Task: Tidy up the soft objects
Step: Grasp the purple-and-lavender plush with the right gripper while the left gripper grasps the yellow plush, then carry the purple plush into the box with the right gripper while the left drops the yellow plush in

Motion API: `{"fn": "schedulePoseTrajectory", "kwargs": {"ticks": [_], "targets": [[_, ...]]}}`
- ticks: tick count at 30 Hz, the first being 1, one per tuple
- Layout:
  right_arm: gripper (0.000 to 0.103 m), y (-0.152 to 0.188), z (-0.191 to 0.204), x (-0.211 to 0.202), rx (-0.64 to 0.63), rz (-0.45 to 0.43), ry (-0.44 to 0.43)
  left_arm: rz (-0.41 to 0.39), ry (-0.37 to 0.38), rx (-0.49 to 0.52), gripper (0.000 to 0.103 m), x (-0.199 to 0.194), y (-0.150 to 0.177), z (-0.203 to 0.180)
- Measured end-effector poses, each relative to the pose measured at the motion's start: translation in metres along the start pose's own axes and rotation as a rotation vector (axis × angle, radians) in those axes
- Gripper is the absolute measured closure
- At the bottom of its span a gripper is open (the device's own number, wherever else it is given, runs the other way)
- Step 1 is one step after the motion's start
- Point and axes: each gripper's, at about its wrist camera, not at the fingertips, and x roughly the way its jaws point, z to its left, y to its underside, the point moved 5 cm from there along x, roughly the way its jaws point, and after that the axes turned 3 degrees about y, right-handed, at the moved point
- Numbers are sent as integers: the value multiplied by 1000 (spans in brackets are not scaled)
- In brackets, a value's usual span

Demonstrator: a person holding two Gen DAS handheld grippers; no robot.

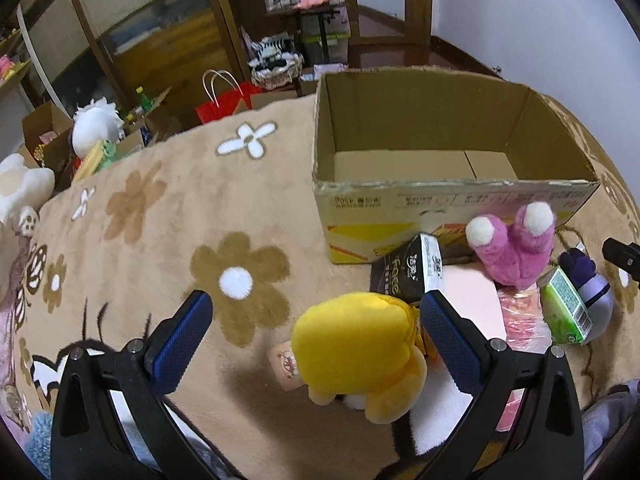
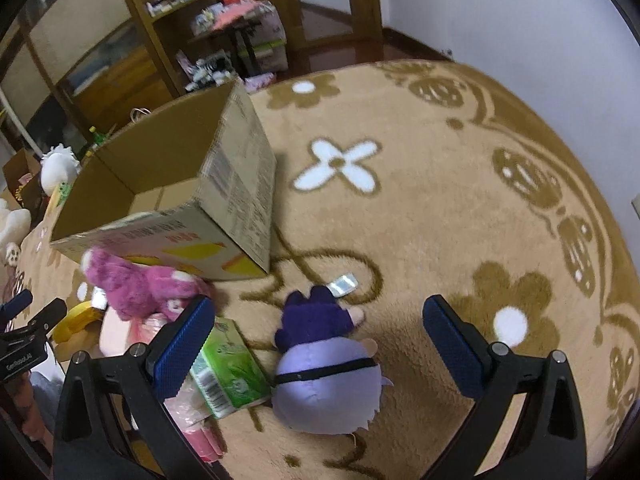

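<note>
Both grippers are wide open right now, nothing held in either one. The left gripper (image 1: pixel 316 312) has its jaws spread over the flower-pattern carpet (image 1: pixel 168 216), and the yellow plush toy (image 1: pixel 356 352) lies between them, closer to the right-hand finger and looks like it's just about touching it. A small tag sticks out of the plush on its left side.

Over on the other side, the right gripper (image 2: pixel 316 316) hangs above the purple plush doll (image 2: pixel 324 376), which lies on the carpet between the spread jaws, not touching either finger. A green tissue pack (image 2: pixel 228 368) sits right against the doll's left side, partly under the left-hand finger.

The pink plush toy (image 1: pixel 512 248) rests against the front wall of the open cardboard box (image 1: pixel 440 200), with a black tissue pack (image 1: pixel 412 268) just beside it. The box looks empty inside from what shows.
</note>
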Motion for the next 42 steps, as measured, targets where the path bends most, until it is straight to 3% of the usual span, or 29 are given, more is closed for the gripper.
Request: {"fn": "schedulePoseTrajectory", "kwargs": {"ticks": [5, 15, 18, 22, 29, 33, 42], "targets": [[0, 6, -2, 17, -2, 71, 11, 32, -21, 7, 1, 13, 1, 1], [0, 16, 7, 37, -66, 143, 18, 104, 39, -3, 1, 29, 8, -4], [8, 20, 5, 44, -54, 180, 10, 120, 49, -3, 1, 33, 12, -7], [23, 27, 2, 53, -47, 228, 9, 153, 63, -4, 6, 38, 16, -9], [30, 33, 2, 61, -62, 251, 23, 216, 87, -2, 15, 47, 25, -14], [36, 33, 8, 64, -81, 253, 32, 240, 128, -10, 36, 48, 28, -17], [39, 25, 13, 47, -68, 181, 2, 169, 102, -27, 40, 31, 22, -13]]}}
